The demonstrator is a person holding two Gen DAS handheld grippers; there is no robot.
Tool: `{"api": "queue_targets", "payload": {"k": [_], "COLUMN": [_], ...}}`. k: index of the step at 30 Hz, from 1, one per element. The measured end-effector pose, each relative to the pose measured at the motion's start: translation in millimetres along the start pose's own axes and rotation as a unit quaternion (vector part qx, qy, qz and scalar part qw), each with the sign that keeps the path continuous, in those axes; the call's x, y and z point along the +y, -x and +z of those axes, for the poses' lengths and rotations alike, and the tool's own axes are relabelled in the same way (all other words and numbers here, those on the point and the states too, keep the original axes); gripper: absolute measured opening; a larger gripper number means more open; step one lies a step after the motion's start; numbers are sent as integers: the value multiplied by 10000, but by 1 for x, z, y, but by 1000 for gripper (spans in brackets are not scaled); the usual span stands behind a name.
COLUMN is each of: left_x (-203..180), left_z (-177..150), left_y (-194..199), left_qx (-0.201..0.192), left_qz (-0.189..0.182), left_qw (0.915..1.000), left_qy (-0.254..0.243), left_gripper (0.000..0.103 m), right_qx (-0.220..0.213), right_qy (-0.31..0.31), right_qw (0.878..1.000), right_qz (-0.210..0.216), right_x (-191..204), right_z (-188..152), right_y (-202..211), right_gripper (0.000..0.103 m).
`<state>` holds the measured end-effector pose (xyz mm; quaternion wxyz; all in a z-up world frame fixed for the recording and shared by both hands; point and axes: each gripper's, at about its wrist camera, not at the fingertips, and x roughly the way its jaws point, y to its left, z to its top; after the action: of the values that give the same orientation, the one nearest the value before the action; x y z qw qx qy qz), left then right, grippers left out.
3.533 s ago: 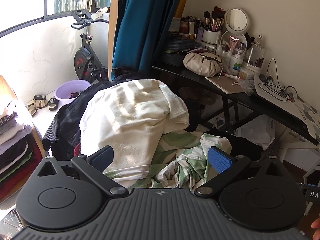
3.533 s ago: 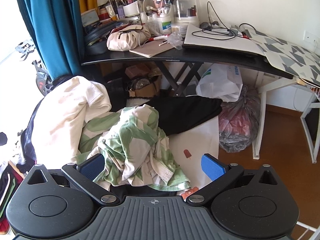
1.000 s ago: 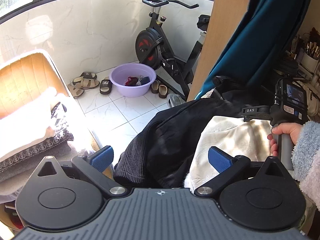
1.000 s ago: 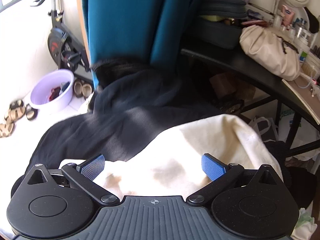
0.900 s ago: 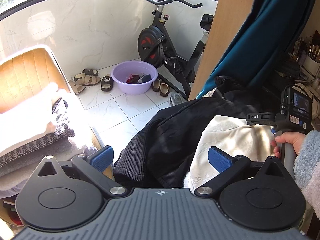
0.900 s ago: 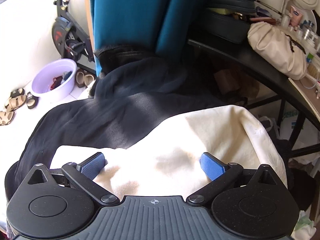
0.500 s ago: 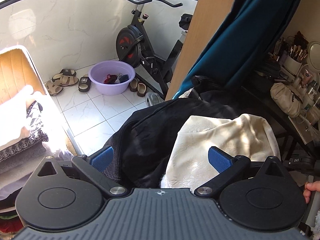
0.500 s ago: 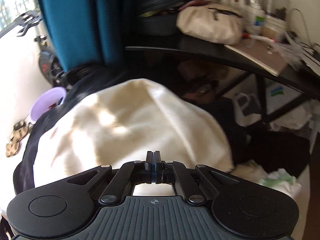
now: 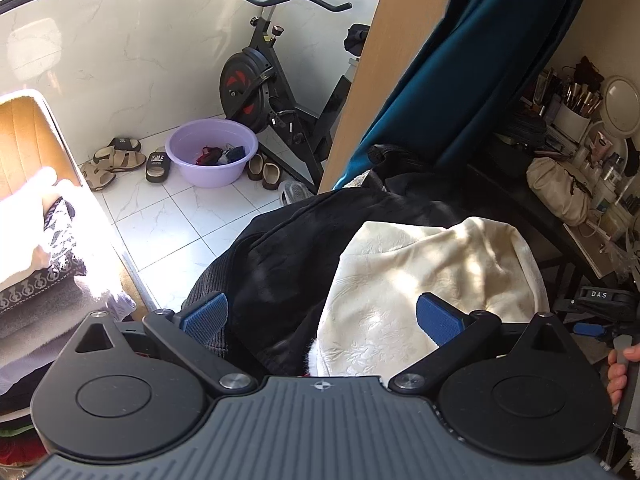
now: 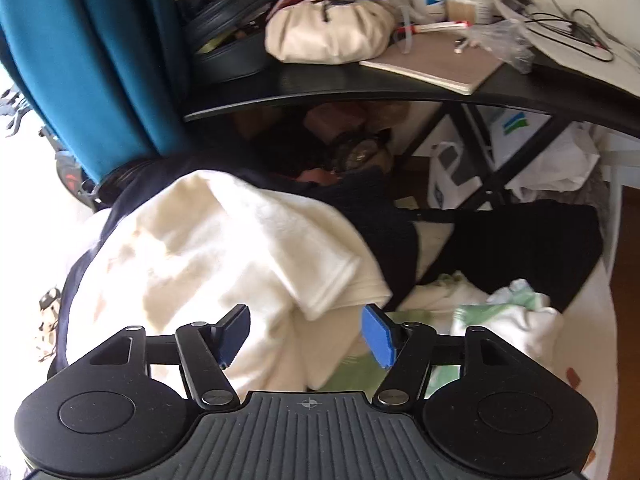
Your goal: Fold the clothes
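Cream top [image 9: 432,264] lies heaped over a black garment [image 9: 288,248] on the clothes pile, sunlit, embossed pattern on the fabric. Left hand-held gripper [image 9: 320,316] hangs above the pile, jaws spread wide, blue pads [image 9: 204,316] clear of cloth, nothing held. Right hand-held gripper [image 10: 306,334] sits low over the cream top's [image 10: 224,256] folded edge, jaws open, fabric between the pads but not pinched; view is motion-blurred. From the left wrist view the right tool shows at far right with "DAS" printed on its body [image 9: 600,294], fingers of a hand [image 9: 618,372] wrapped on the handle.

Green-and-white garment [image 10: 504,312] lies bunched right of the cream top, near another black piece [image 10: 532,244]. Dark surface [image 10: 360,84] behind carries a beige bag [image 10: 332,36], a notebook [image 10: 436,64], cables, bottles; one bottle has a blue-green label, text unreadable. White bag under the surface shows a blue-green logo [image 10: 516,124], no legible words. Teal curtain [image 10: 88,60] hangs at left.

Left wrist view: exercise bike [image 9: 264,92] on the tiled balcony, purple basin [image 9: 212,150] with small items inside, sandals beside it, one black slide [image 9: 158,160] with white lettering too small to read. Folded stack [image 9: 36,264] at the left edge.
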<state>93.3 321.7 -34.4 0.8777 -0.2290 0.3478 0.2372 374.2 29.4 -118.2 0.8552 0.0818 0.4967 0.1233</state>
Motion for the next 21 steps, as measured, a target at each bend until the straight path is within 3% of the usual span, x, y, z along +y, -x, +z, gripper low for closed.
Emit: {"api": "queue_targets", "payload": {"k": [6,10,15,21], "left_x": [7,15,37,63], "left_z": [5,6,19,37], "left_y": [10,12,-4,-26], "left_qx": [-218,-354,-280,-163], "left_qz": [499,721,634,510], "left_qw": [9984,9967,9976,9986], "left_qy": [130,136,71,-42], "left_gripper": [103,103,103,103], "right_qx": [375,602,669,1011], "right_qy": [438,453,815,763], "right_qw": [9975,9966,9939,9844], "right_qz": [402,336,-328,-1218], "right_x": [88,138,192,223], "right_z": [37,59,69,65], "right_y": [-46,-71,-104,-152], "right_gripper": [68,72,74,75]}}
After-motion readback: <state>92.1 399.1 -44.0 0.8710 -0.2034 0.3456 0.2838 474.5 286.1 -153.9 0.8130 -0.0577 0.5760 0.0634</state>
